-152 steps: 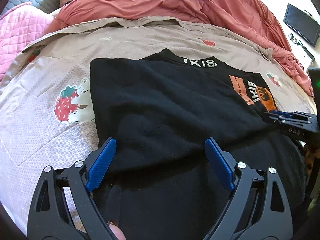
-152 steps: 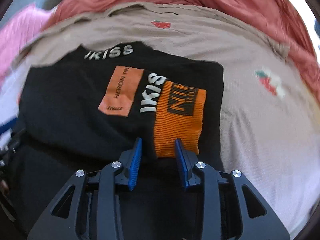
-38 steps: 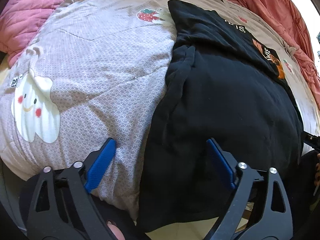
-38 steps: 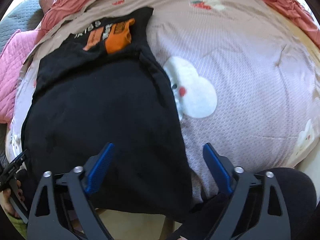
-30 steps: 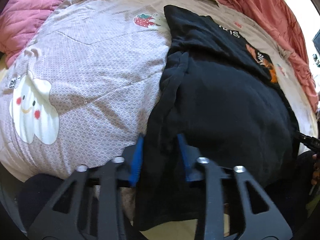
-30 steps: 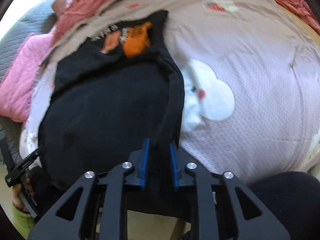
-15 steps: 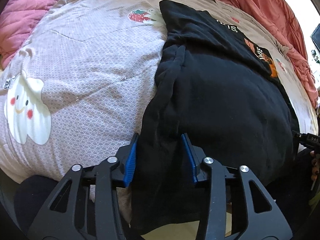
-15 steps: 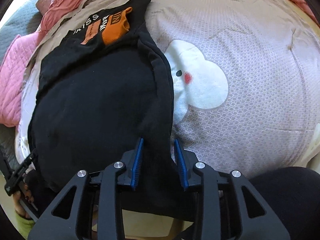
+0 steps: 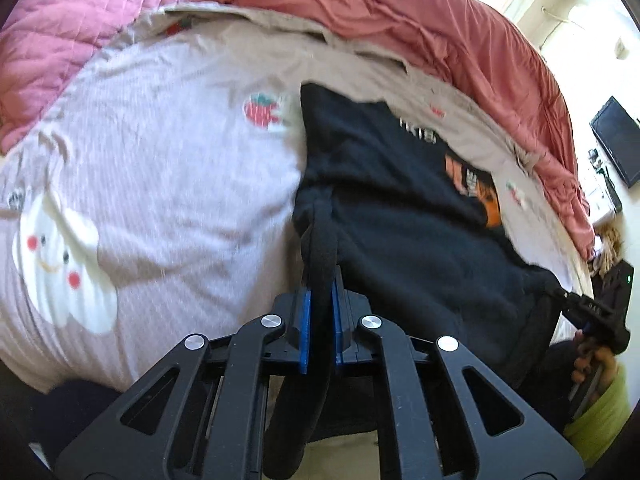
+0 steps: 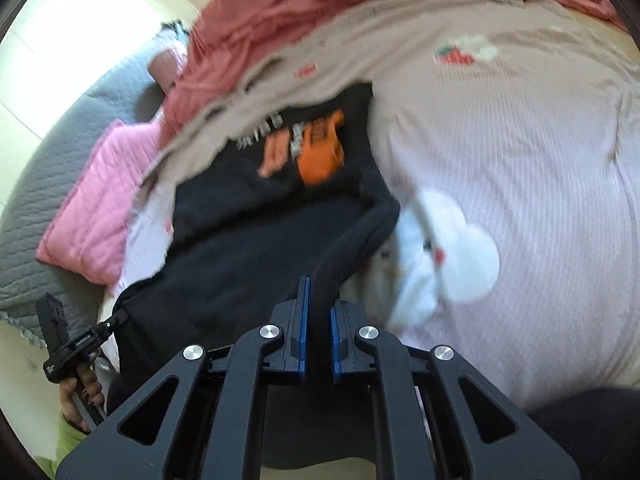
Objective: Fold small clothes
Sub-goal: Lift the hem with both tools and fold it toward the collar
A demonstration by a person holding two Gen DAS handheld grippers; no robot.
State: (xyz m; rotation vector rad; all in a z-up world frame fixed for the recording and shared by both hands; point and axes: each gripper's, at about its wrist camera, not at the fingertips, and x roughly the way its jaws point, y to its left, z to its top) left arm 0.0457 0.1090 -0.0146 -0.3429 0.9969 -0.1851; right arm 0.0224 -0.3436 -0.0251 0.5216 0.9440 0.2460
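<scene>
Pale pink bedding printed with strawberries and white cartoon faces covers the bed (image 9: 168, 184), with a quilted pink blanket (image 9: 60, 36) bunched at the far left and a rust-red cover (image 9: 420, 28) heaped along the far side. In the left wrist view, a strawberry print (image 9: 260, 109) lies just left of the black sweater (image 9: 400, 220), which is spread across the bedding right of centre, its collar at the far end and its hem at the near edge. White lettering and orange patches (image 9: 476, 188) show on its far right part. The left gripper (image 9: 319, 312) is pinching the sweater's near left edge, a thick roll of dark cloth squeezed between its blue pads. Further right, the right gripper (image 10: 318, 320) is likewise clamped on the sweater's near right edge, the fabric rising off the bed towards it. Right of that edge, in the right wrist view, a white cloud-face print (image 10: 452, 256) sits on the bedding. A dark screen (image 9: 616, 146) stands at the far right.
</scene>
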